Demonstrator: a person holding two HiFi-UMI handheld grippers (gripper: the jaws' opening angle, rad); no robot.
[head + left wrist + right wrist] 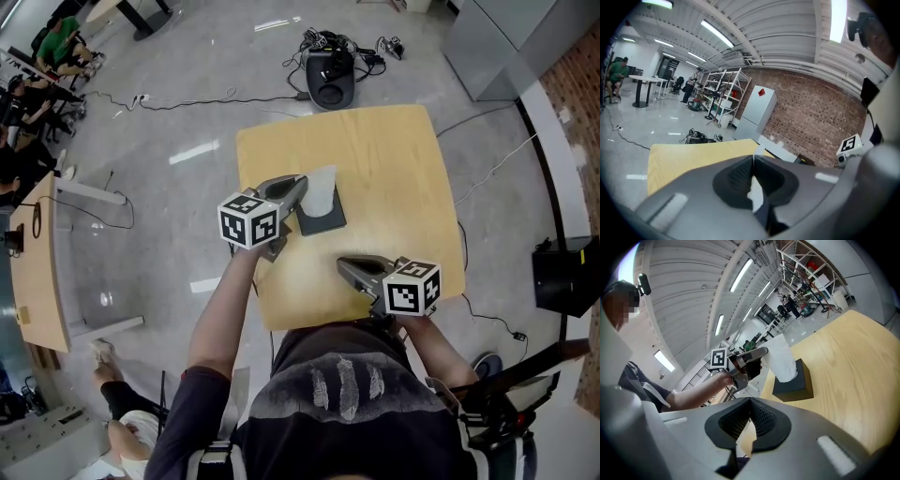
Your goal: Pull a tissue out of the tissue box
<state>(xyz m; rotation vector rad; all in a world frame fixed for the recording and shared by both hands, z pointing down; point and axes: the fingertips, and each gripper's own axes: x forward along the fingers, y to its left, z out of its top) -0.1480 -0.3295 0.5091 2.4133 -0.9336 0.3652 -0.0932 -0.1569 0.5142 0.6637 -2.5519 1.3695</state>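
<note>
The worktop (394,159) carries the dark tissue box (323,222) just off its centre toward 9 o'clock, with the tissue (321,186) standing out of its top. The left gripper (298,187), at the tissue's 9 o'clock, has its fingers clamped on the sheet's edge. The right gripper (345,265), at the box's 5 o'clock, has its fingers together, empty. Best to pull straight up and steadily, lest the box lift too

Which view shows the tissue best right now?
The right gripper view: the tissue stands side-on out of the tissue box, its top pinched by the left gripper. The head view shows it from above, foreshortened. The left gripper view shows only a white sliver between its jaws.
</note>
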